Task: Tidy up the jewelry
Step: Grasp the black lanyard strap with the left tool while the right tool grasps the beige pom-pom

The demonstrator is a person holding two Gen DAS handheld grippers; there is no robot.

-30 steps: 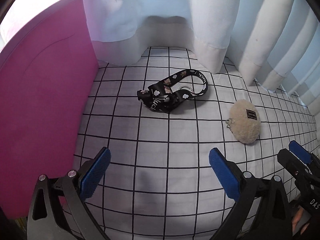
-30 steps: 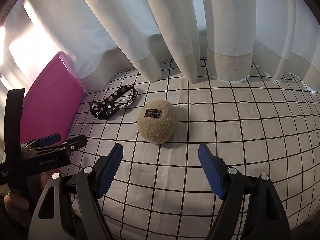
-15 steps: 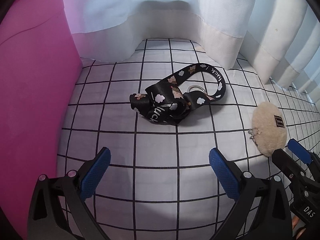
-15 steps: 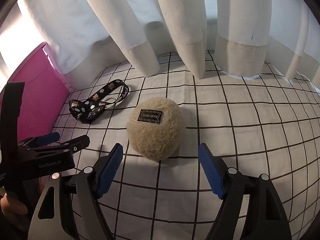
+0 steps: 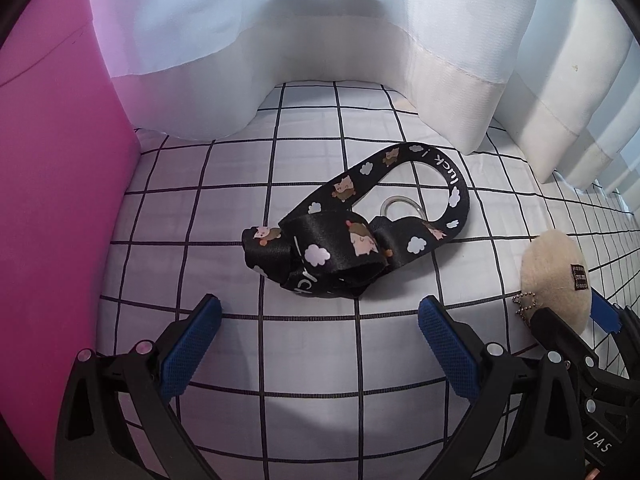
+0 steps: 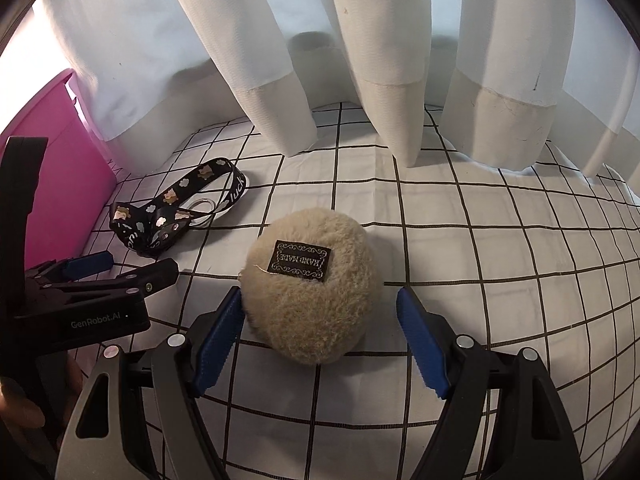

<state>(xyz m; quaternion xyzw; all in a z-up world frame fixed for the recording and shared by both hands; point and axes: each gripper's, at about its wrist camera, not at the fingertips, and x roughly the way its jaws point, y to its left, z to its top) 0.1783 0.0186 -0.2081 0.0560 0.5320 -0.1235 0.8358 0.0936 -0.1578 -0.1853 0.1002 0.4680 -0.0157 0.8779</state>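
Observation:
A black lanyard (image 5: 356, 236) printed with clouds and animals lies crumpled on the checked cloth, with a clear ring in its loop. My left gripper (image 5: 320, 344) is open, just short of the lanyard. The lanyard also shows in the right wrist view (image 6: 172, 212). A beige fluffy pom-pom charm (image 6: 308, 288) with a black "hand made" label lies between my right gripper's open fingers. My right gripper (image 6: 320, 340) is open around its near half, the left pad close to the fur. The charm and its bead chain also show in the left wrist view (image 5: 556, 276).
A pink box wall (image 5: 52, 200) stands at the left, close to the lanyard. White curtains (image 6: 380, 60) hang down onto the cloth along the back. The white cloth with black grid lines (image 6: 500, 240) covers the surface. The left gripper body (image 6: 80, 300) sits left of the charm.
Both grippers have moved forward. The left one has closed in on the lanyard; the right one now has the fluffy charm between its open fingers.

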